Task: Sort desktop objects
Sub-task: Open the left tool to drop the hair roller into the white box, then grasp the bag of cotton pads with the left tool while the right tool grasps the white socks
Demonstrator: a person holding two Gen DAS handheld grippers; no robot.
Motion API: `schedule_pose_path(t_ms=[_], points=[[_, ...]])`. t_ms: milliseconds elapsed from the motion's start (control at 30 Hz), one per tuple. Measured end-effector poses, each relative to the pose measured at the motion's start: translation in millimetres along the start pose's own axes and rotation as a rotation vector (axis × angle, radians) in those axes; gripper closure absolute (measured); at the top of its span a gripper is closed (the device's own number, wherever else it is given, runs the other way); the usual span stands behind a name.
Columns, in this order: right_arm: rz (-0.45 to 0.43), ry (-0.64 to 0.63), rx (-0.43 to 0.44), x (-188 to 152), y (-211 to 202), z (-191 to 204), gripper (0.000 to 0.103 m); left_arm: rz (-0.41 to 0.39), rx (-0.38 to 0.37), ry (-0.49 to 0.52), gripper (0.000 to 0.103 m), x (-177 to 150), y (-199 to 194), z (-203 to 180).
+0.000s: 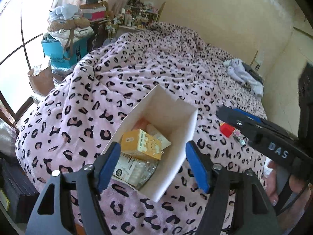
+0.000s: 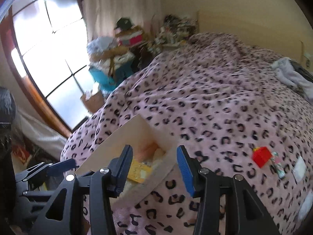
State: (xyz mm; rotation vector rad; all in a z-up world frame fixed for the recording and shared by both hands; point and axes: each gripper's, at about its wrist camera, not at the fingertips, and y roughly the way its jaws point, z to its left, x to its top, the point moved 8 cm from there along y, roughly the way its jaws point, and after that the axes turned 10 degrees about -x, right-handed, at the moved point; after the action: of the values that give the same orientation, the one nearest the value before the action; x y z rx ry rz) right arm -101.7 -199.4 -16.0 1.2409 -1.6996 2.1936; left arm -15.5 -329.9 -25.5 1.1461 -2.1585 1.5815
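A white open-topped cardboard box (image 1: pixel 182 115) rests on a pink fleece blanket with black leopard spots (image 1: pixel 137 74) that covers the bed. Inside the box lie a yellow rectangular carton (image 1: pixel 141 144), a clear plastic packet with a printed label (image 1: pixel 135 169) beneath it, and some pale peach and white items at the far end that are too indistinct to name.

The left gripper (image 1: pixel 152 164) hovers over the near end of the box with its blue-padded fingers (image 1: pixel 108 165) spread wide and empty. The right gripper (image 2: pixel 155 168) is likewise wide apart and holds nothing, poised above the box's near right wall (image 2: pixel 156 178).

To the right of the box, on the blanket near the bed's right edge, sit a small red block (image 2: pixel 261 156), a small patterned tube-like object (image 2: pixel 277 165) touching it, and a white flat card (image 2: pixel 299 168) just beyond.
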Motion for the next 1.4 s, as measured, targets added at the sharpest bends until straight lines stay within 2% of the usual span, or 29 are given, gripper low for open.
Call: schedule_pose_path(t_ms=[100, 233, 333, 433, 533, 667, 800, 1033, 1233, 1400], points=[[-0.004, 0.057, -0.041, -26, -17, -26, 0.055, -0.016, -0.001, -0.014, 0.028, -10, -11, -13], [-0.009, 0.132, -0.097, -61, -39, -61, 0.055, 0.005, 0.007, -0.018, 0.023, -40, -9, -32], [-0.012, 0.189, -0.138, -88, -56, -87, 0.055, 0.048, 0.008, -0.021, 0.023, -72, 5, -50], [0.03, 0.277, -0.175, -133, -59, -117, 0.055, 0.115, -0.013, -0.03, 0.023, -101, 25, -68], [0.055, 0.34, -0.241, -172, -65, -146, 0.055, 0.162, -0.018, -0.005, 0.023, -121, 41, -91], [0.059, 0.415, -0.296, -210, -76, -178, 0.055, 0.183, -0.043, 0.07, 0.023, -138, 53, -135], [0.035, 0.481, -0.351, -232, -95, -208, 0.055, 0.208, -0.083, 0.184, 0.023, -157, 67, -193], [0.0, 0.586, -0.456, -260, -130, -267, 0.055, 0.255, -0.166, 0.312, 0.023, -180, 87, -279], [0.007, 0.692, -0.509, -284, -143, -319, 0.055, 0.281, -0.197, 0.359, 0.023, -182, 111, -322], [0.022, 0.763, -0.548, -299, -140, -360, 0.053, 0.332, -0.222, 0.41, 0.021, -181, 147, -350]])
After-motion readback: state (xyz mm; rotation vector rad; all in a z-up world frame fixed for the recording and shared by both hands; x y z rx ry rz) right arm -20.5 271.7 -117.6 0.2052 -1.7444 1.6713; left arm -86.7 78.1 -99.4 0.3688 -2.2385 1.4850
